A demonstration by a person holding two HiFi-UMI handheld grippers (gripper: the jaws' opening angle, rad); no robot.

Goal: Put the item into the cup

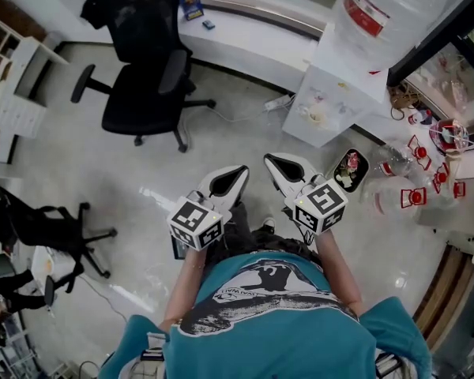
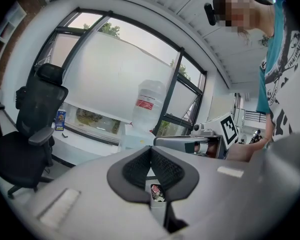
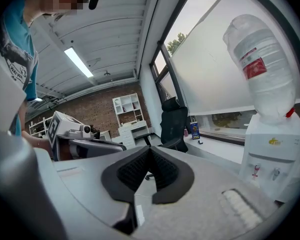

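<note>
I cannot pick out a cup or the item for certain in any view. In the head view both grippers are held in front of the person's chest, above the floor. My left gripper (image 1: 240,170) (image 2: 151,148) has its black pads pressed together with nothing between them. The jaws of my right gripper (image 1: 270,161) (image 3: 149,149) are also shut and empty. The two grippers sit side by side, a short gap apart. Each shows in the other's view: the right gripper (image 2: 210,139) and the left gripper (image 3: 75,136).
A water dispenser (image 1: 332,93) (image 3: 272,144) with a big bottle (image 1: 387,6) stands ahead right, a small bin (image 1: 349,170) of litter at its foot. Several red-and-clear objects (image 1: 423,172) lie far right. A black office chair (image 1: 146,61) and white counter (image 1: 245,38) are ahead.
</note>
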